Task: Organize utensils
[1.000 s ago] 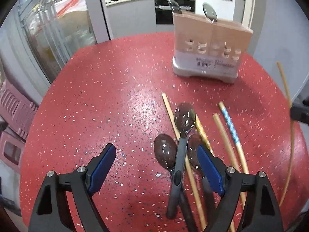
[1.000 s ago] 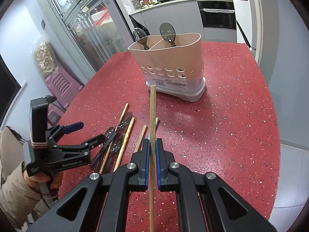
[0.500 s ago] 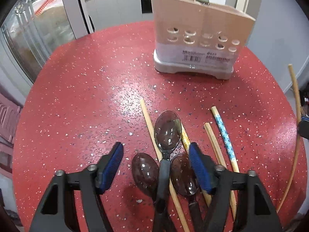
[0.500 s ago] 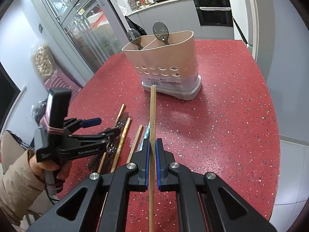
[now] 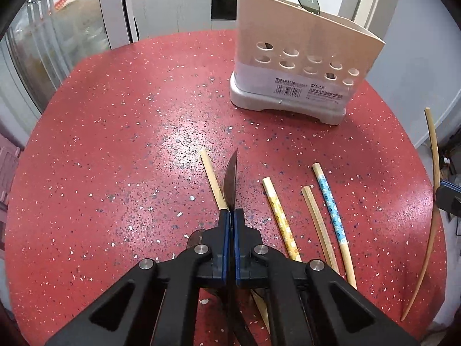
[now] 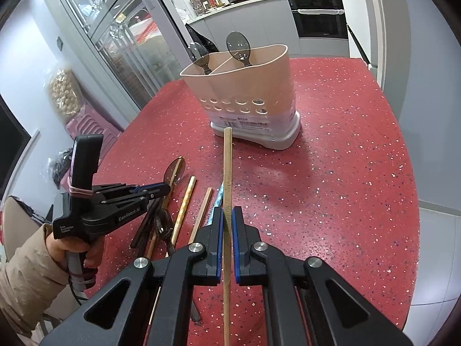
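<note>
The left gripper [image 5: 232,216] was fully closed on a dark spoon [image 5: 231,181], and the bowl of the spoon stood on its edge just in front of the blue pads. In the right wrist view the same gripper [image 6: 165,188] was held by a hand [image 6: 77,252] in a beige sleeve, low over the pile of utensils. The right gripper [image 6: 227,216] was also closed, and it pinched a plain wooden chopstick [image 6: 227,173] that pointed forward toward the holder. Under and beside the left gripper, on the red speckled table [image 5: 115,144], lay one plain chopstick [image 5: 212,178], partly behind the spoon. To the right of it lay a yellow patterned chopstick [image 5: 278,216], then another plain chopstick [image 5: 318,225], then a blue patterned chopstick [image 5: 331,204]; they were near each other but apart. More dark spoons [image 6: 161,225] lay below the left gripper, mostly hidden. Farther on the table stood the beige utensil holder [image 5: 302,57] with round holes and a grey base. It had two compartments, and one spoon [image 6: 198,54] stood in the left compartment and another spoon [image 6: 238,46] in the right one. Behind the table were kitchen counters and an oven, well apart from it.
</note>
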The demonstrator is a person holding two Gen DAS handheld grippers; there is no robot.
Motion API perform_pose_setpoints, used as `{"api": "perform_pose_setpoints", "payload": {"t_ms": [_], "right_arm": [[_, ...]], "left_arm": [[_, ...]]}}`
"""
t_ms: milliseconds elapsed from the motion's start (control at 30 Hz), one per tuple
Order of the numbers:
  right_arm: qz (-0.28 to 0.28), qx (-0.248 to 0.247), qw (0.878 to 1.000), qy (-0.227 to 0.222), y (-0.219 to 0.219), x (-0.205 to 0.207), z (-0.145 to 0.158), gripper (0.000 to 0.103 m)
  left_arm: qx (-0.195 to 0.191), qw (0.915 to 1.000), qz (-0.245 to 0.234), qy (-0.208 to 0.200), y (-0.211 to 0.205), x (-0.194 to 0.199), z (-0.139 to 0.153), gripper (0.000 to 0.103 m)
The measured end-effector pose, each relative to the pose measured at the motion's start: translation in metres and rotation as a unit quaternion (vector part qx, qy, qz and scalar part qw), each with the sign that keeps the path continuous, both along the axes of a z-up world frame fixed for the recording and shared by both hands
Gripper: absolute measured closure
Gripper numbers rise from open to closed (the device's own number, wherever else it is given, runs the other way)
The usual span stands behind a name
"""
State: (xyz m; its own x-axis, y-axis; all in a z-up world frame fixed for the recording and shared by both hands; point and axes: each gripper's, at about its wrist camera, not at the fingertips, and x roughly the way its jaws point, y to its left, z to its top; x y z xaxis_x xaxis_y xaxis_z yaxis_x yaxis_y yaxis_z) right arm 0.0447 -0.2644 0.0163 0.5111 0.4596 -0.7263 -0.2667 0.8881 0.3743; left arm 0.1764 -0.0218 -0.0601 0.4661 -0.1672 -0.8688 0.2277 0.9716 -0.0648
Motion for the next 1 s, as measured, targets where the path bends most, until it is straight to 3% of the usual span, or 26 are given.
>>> {"api": "perform_pose_setpoints", "payload": {"t_ms": [167,433,767,1000], "right_arm": [[-0.001,-0.001,1.0,-0.005,0.0,0.001,0.004,0.097],[-0.01,-0.002,1.0,-0.026,-0.006,0.009,0.02,0.097],[-0.023,0.003,0.995,-0.097,-0.013,0.032,0.074,0.097],[-0.023,0.017,0.99,-0.135,-0.018,0.05,0.117,0.097]], "left_arm": [[-0.011,0.9997,0.011,-0.021,0.006,-0.007,0.011,0.075],[-0.05,0.9942,0.036,-0.088,0.02,-0.021,0.063,0.075],[-0.117,0.972,0.055,-0.196,0.025,-0.009,0.147,0.075],[-0.141,0.9595,0.065,-0.235,0.024,0.013,0.18,0.075]]}}
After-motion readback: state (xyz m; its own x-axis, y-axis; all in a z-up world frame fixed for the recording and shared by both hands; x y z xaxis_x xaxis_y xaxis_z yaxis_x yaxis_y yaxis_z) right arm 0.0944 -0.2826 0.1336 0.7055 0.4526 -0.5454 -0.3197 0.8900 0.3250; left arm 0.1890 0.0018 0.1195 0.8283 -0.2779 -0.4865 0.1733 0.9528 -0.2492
